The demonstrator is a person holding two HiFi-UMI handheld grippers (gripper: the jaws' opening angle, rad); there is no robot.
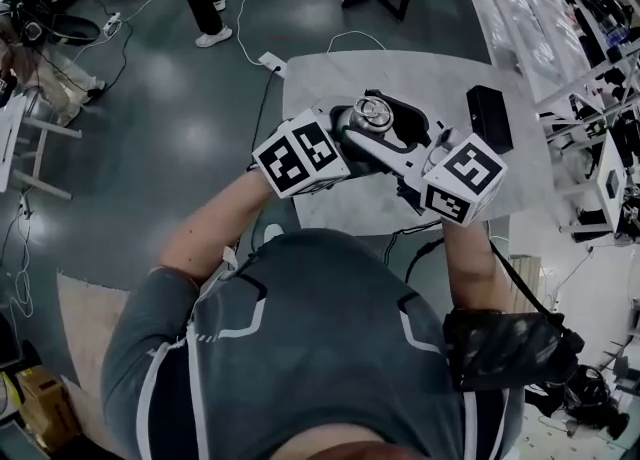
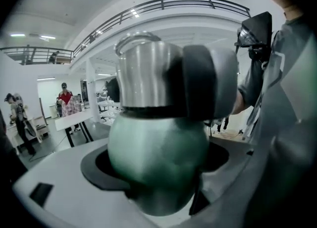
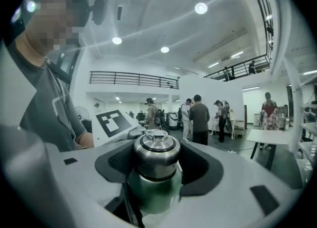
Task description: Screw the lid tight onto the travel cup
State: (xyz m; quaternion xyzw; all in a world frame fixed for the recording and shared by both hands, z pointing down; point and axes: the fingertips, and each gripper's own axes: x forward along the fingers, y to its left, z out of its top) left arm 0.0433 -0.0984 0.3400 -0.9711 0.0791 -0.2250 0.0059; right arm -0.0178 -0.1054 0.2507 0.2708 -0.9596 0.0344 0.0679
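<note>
The travel cup (image 1: 372, 116) is gripped upright at its body by the left gripper (image 1: 346, 134); the lid (image 3: 156, 156) atop is clamped by the right gripper (image 1: 398, 136)

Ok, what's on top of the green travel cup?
A steel lid sits on the travel cup. It covers the mouth and threads, so how far it's screwed down can't be seen.

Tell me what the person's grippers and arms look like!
The left gripper and right gripper are white with dark curved pads. Each carries a white cube printed with black square markers. The person wears a grey short-sleeved shirt with white lines.
</note>
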